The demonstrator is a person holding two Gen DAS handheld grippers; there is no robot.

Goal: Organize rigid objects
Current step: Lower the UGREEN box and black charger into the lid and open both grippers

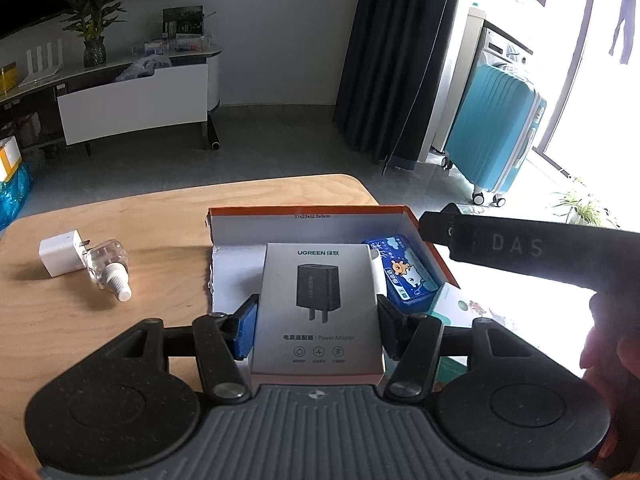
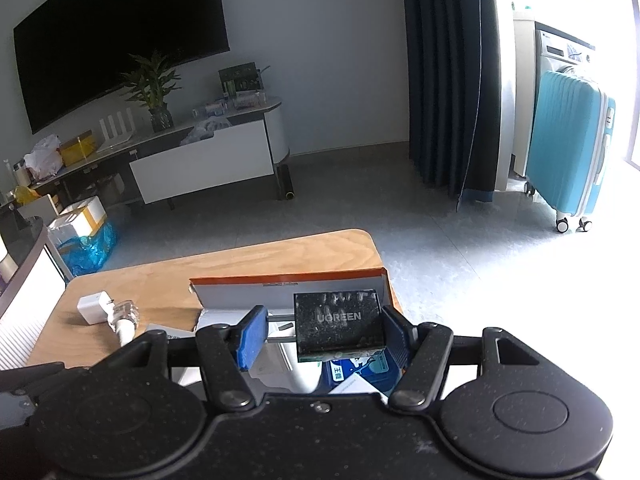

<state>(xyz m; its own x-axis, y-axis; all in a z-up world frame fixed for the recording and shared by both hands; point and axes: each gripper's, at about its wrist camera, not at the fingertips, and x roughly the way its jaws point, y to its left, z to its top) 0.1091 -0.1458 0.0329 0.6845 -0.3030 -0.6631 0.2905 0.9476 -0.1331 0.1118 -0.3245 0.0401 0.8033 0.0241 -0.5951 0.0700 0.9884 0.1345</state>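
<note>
My left gripper [image 1: 318,328] is shut on a grey UGREEN power adapter box [image 1: 318,300], held flat over the near side of an open orange-edged cardboard box [image 1: 304,211]. Inside that box lies a blue printed pack [image 1: 404,272]. In the right wrist view my right gripper [image 2: 324,338] is shut on a black UGREEN charger [image 2: 338,322]. Its body rests against the right finger and its two prongs reach the left blue pad. It hangs above the same cardboard box [image 2: 288,280] and blue pack [image 2: 360,368]. One finger of the right gripper [image 1: 520,248] shows at the right of the left wrist view.
On the wooden table [image 1: 120,220], left of the box, lie a white charger [image 1: 60,258] and a clear bottle with a white cap [image 1: 108,266]. A white and teal carton [image 1: 460,308] sits at the box's right. A blue suitcase [image 1: 496,132] stands on the floor beyond.
</note>
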